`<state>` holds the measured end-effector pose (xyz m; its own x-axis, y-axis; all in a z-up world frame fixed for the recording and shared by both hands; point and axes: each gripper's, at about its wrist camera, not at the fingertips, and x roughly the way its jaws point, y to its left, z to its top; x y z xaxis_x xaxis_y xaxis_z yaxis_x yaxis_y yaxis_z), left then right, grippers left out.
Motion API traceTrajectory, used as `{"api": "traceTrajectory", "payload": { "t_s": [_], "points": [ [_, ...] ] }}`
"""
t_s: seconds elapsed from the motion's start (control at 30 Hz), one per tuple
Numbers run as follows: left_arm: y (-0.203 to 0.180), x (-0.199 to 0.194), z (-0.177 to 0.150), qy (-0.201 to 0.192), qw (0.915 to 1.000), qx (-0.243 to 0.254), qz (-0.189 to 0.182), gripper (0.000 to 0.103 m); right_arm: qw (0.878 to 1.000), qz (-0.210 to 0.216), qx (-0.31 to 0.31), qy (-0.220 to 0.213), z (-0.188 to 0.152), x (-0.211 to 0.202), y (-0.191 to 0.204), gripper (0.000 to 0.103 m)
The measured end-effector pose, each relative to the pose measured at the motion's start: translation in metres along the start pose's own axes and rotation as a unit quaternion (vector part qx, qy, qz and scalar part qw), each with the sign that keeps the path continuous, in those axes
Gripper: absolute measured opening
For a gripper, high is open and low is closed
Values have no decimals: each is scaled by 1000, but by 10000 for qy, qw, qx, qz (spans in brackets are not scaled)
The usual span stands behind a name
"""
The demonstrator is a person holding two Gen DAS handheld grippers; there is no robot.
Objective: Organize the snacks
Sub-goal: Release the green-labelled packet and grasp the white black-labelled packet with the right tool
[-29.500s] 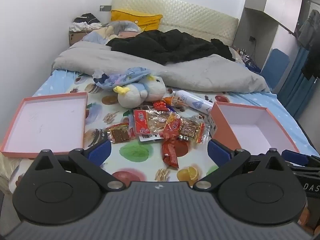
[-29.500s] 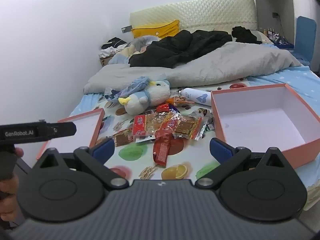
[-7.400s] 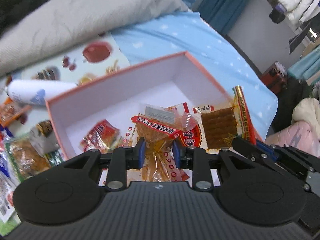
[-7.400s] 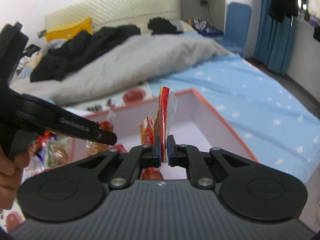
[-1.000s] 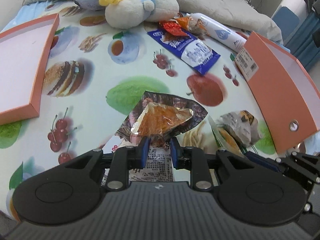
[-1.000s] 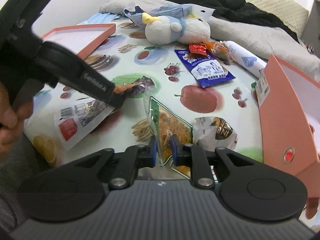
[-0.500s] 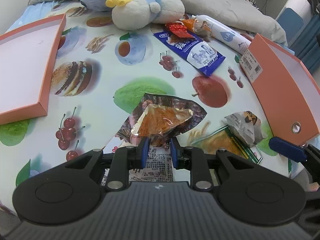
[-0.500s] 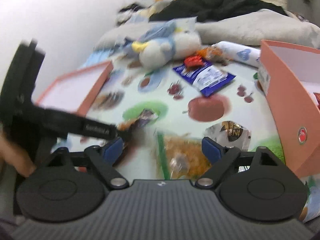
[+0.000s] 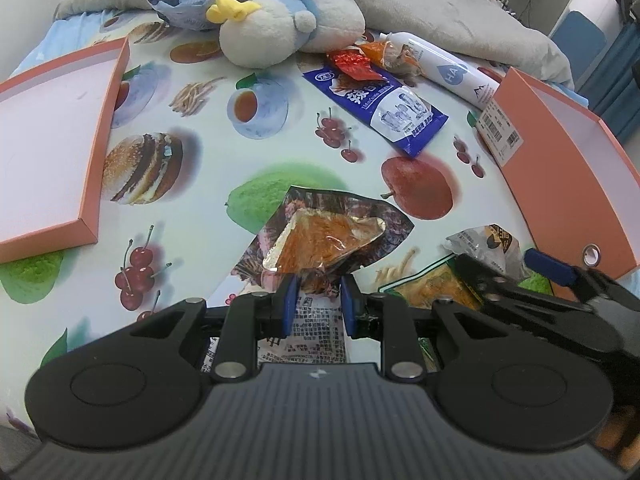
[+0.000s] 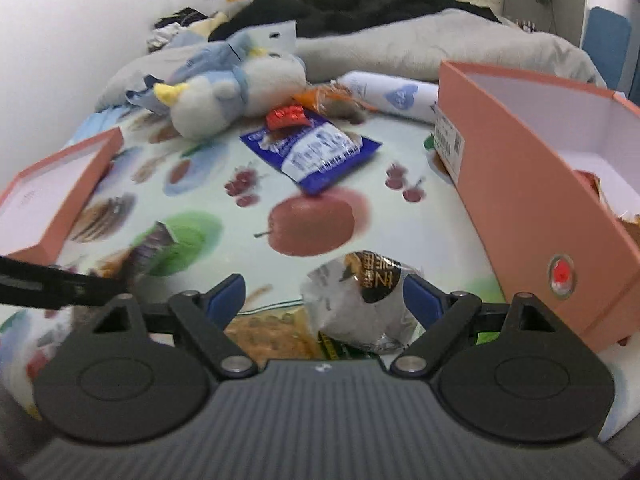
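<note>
My left gripper is shut on a dark snack packet with an orange filling, held just above a printed white packet on the fruit-patterned sheet. My right gripper stands open low over the sheet. A crumpled silver packet lies between its fingers, and the pads do not touch it. A green-edged cracker packet lies flat under that gripper. The orange box stands open at the right with snacks inside. In the left wrist view the right gripper sits beside the silver packet.
A blue packet, a small red packet and an orange packet lie further up the bed. A plush bird and a white bottle are behind them. The box lid lies at the left, and a grey duvet covers the far end.
My right gripper let go of the green-edged cracker packet, opened wide and moved right and down around the silver packet. My left gripper keeps still with its dark packet.
</note>
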<state>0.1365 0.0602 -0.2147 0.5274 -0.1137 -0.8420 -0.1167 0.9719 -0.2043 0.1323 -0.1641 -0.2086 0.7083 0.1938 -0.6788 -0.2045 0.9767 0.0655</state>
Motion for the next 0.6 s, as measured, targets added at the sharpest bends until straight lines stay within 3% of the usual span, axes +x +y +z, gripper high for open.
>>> {"api": "traceTrajectory", "payload": {
  "t_s": [0.3, 0.37, 0.4, 0.43, 0.5, 0.6],
  "points": [
    [-1, -1, 3, -6, 10000, 26, -11, 27, 9980, -272, -546, 184, -5, 19, 4, 89],
    [-1, -2, 3, -16, 10000, 26, -16, 27, 9967, -379, -698, 168, -6, 20, 6, 79],
    [-1, -2, 3, -24, 10000, 25, -11, 27, 9954, -488, -804, 167, -6, 20, 6, 65],
    [-2, -2, 4, -28, 10000, 26, -12, 27, 9944, -564, -879, 172, -5, 20, 6, 59],
    [-2, -3, 5, -29, 10000, 14, -27, 27, 9960, -437, -745, 210, -1, 18, 0, 56],
    [-3, -4, 7, -34, 10000, 6, -45, 27, 9966, -385, -705, 199, 5, 11, -5, 44]
  ]
}}
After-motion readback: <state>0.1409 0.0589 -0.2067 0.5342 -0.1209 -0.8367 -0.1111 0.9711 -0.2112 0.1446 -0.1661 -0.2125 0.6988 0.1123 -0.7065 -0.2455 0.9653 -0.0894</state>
